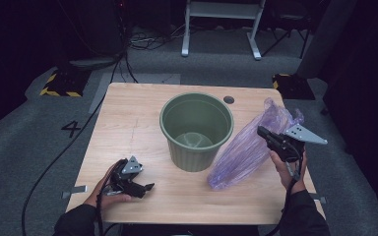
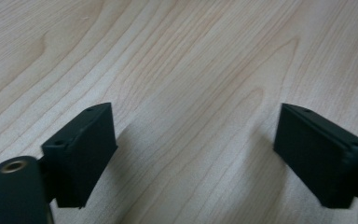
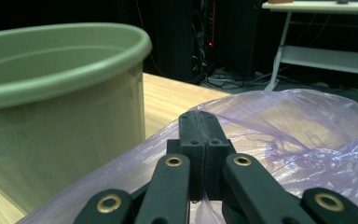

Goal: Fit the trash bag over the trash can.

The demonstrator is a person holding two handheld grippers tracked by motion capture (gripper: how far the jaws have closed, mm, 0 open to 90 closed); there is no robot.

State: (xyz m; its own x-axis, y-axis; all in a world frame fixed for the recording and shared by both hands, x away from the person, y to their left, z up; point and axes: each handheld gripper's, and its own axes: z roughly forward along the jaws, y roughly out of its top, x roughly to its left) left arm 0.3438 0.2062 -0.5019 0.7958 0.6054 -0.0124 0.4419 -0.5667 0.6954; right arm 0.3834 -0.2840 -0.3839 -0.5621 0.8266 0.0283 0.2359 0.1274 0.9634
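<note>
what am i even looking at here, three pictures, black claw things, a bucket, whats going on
A person sits at a pale wooden table with a hand-held black two-jaw gripper in each hand. The high view looks down from above. The other two views come from cameras riding on the grippers.

On the table stands a round green plastic bin, open and upright. Beside it lies a thin, see-through purple plastic bag.

The left gripper rests low over bare wood with its jaws wide apart, holding nothing. The right gripper has its jaws pressed together on a pinch of the bag's film, next to the bin.
</note>
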